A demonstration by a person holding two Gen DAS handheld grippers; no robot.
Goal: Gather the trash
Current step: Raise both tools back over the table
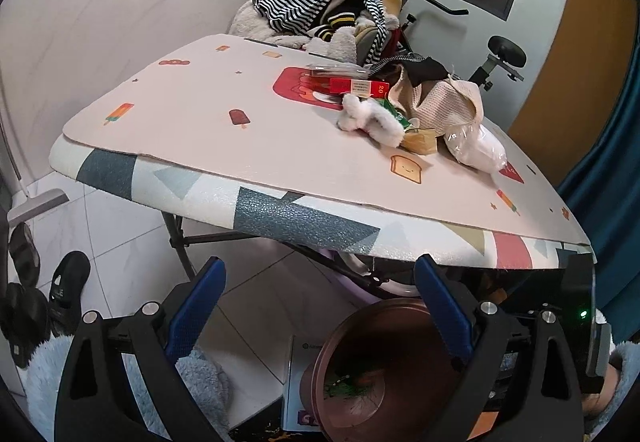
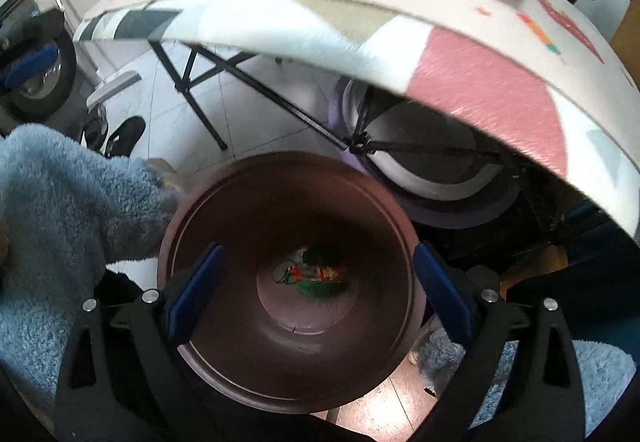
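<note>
Both hand-held grippers, left [image 1: 320,306] and right [image 2: 316,290], hang open and empty over the brown bin [image 2: 224,358], which holds a colourful wrapper [image 2: 316,276] below the worktop [image 1: 280,161].

Showing pale pink on the desk [image 1: 304,145] mat, dotted with popsicle and toast prints; hanging grey, white and pink triangles along its near edge. Wearing black-and-white stripes on the shirt [image 1: 316,1]. Glowing reddish-brown in the bin [image 2: 288,226]. Carrying blue pads on black tongs [image 2: 316,286].
</note>
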